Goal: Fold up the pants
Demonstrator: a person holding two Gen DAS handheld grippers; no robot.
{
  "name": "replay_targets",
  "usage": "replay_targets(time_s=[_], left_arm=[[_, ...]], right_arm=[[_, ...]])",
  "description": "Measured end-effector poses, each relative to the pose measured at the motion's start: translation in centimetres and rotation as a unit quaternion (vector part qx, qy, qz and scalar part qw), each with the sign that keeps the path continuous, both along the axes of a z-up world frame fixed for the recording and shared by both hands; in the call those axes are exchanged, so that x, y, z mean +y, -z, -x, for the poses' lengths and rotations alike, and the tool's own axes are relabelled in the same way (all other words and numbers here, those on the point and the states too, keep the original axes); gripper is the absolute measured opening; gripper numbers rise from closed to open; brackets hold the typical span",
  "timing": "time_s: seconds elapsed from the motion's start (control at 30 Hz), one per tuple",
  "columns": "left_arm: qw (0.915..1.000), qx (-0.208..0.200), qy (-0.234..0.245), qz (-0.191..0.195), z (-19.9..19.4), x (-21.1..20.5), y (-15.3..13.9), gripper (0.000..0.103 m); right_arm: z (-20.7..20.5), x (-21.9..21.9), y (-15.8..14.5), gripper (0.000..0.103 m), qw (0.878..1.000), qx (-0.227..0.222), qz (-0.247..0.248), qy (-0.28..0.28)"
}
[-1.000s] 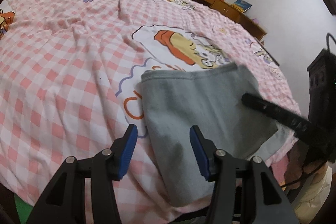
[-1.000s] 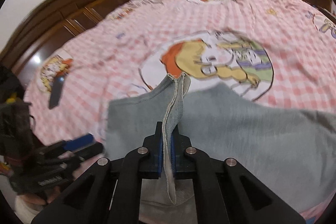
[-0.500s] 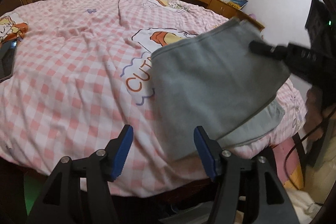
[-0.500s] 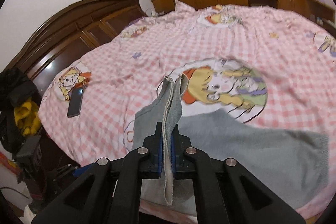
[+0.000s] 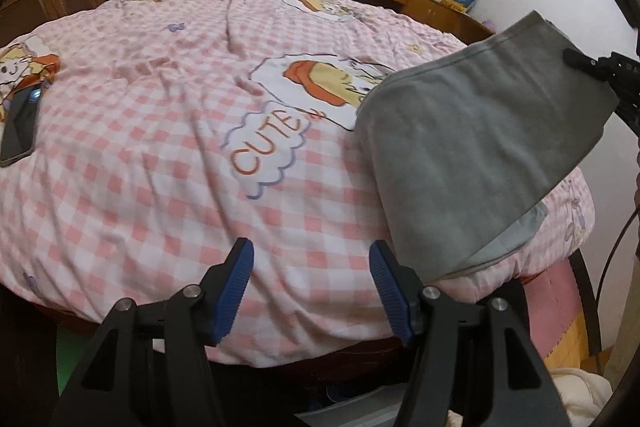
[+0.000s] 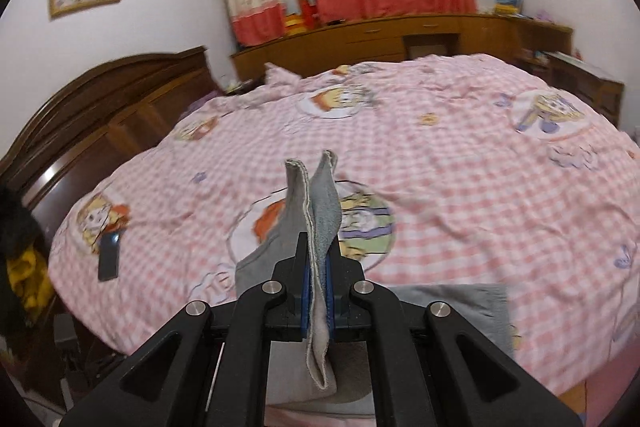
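The grey pants (image 5: 472, 155) lie folded near the bed's front right edge, their far end lifted into the air. My right gripper (image 6: 318, 291) is shut on a doubled edge of the pants (image 6: 316, 211) and holds it well above the bed; it shows at the right edge of the left wrist view (image 5: 592, 65). My left gripper (image 5: 312, 279) is open and empty, hovering over the front edge of the bed just left of the pants.
The bed is covered by a pink checked quilt (image 5: 152, 131) with cartoon prints. A dark phone (image 5: 20, 131) lies at its left edge, also in the right wrist view (image 6: 109, 253). Wooden headboard (image 6: 100, 115) and low cabinets (image 6: 400, 35) line the walls.
My right gripper has lifted the held edge of the pants high off the bed. My left gripper has drawn back and left, off the pants, staying open.
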State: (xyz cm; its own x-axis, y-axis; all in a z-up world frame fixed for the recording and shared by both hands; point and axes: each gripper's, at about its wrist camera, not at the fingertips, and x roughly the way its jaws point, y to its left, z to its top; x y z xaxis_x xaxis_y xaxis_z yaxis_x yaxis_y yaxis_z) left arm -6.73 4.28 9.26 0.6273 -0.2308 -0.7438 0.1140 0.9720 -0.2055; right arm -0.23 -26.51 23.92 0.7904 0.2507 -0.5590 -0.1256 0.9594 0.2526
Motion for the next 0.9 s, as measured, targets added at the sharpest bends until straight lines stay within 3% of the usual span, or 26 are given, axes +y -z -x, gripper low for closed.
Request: replay_targets(time_s=[0.3,0.73,0.9], left_arm=[[0.9991,-0.001,0.038,-0.021,-1.0,-3.5,0.3,0.063],[0.9956,0.011,0.09,-0.024,-3.8,-8.6,1.5,0.063],[0.9936,0.044,0.104,0.0,-6.3,-10.7,1.9,0.063]], right_arm=[[0.2,-7.7,3.8,0.006,0.996,0.041,-0.025,0.074],[-3.0,-12.2,15.1,0.006,0.988,0.116,-0.008,0.1],[-3.8,-14.6,18.6,0.007,0.979,0.157,-0.029,0.124]])
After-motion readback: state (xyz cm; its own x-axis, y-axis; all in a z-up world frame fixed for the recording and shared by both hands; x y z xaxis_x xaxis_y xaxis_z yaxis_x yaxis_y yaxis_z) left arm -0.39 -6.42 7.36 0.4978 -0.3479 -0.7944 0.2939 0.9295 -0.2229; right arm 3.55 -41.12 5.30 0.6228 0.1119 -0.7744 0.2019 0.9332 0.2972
